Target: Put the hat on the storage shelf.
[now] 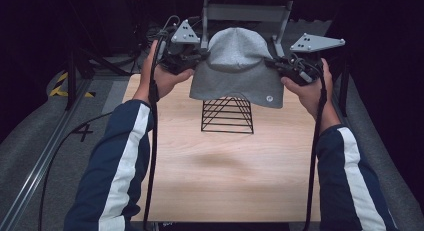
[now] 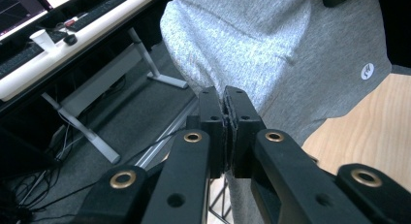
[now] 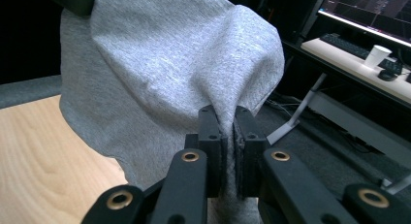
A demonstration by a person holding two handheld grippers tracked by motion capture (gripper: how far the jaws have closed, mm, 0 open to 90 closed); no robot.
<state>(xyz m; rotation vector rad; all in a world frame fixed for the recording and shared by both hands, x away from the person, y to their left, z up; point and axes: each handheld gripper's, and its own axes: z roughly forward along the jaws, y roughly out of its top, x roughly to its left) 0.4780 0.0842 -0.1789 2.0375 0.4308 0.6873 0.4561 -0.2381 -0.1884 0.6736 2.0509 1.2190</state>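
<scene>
I have the left claw (image 1: 197,58) clamped on one edge of the grey garment (image 1: 235,66); right claw (image 1: 277,66) clamped on the opposite edge; garment hangs between them above the wire rack (image 1: 227,116) on the tabletop (image 1: 225,166).

Grey garment (image 1: 235,66) hides wire rack's (image 1: 227,116) top.

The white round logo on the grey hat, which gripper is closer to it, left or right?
Right. The logo sits at the hat's lower corner just below the right gripper, which pinches that side; the left gripper pinches the opposite edge.
</scene>
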